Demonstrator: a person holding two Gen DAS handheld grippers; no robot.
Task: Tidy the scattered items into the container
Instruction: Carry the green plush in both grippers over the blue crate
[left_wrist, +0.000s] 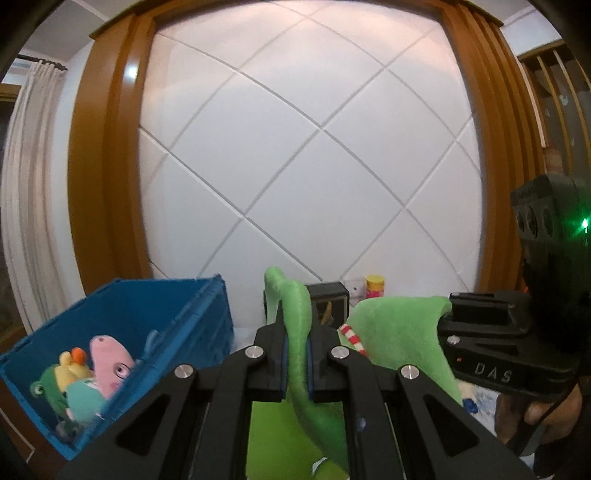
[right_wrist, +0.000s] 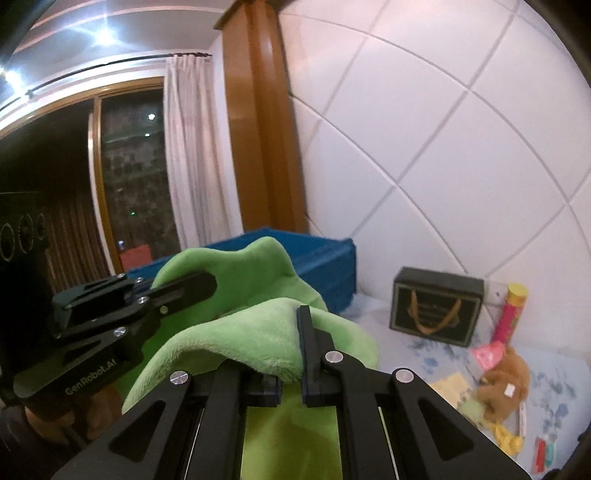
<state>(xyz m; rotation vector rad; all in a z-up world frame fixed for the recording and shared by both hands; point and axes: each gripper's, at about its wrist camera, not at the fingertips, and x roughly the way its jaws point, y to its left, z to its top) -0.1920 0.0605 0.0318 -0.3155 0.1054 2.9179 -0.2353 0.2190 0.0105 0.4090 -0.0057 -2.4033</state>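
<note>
Starting on the left of the left wrist view, the blue crate (left_wrist: 122, 332) is sitting tilted in frame with a few plushies already lying in it: a green frog (left_wrist: 46, 393), a yellow duck (left_wrist: 72, 363) and a pink pig (left_wrist: 110, 360), all bunched against the near wall.

Moving to the middle, the left gripper (left_wrist: 297, 354) is clamping its fingers (left_wrist: 275, 354) tight on a narrow limb of the big green plush toy (left_wrist: 399, 332). The toy is hanging up in the air between both grippers, just right of the crate and not inside it (there's a red and white striped bit near its neck, can't tell what it is).

Behind it, a dark gift box (left_wrist: 328, 299) and a yellow-capped tube (left_wrist: 376, 286) are standing against the white quilted headboard (left_wrist: 314, 147).

On the right edge, the right gripper (left_wrist: 448, 315) is coming in sideways, with a hand (left_wrist: 546, 410) wrapping its handle.

From the right wrist view, that gripper's fingers (right_wrist: 308, 347) are squeezing closed on a fold of the same green fabric, which is draping over the left finger so the pinch itself is partly hidden.

Further right on the bed (right_wrist: 424, 354), a brown teddy bear (right_wrist: 504, 384) and some paper scraps are lying scattered, well apart from the crate.
</note>
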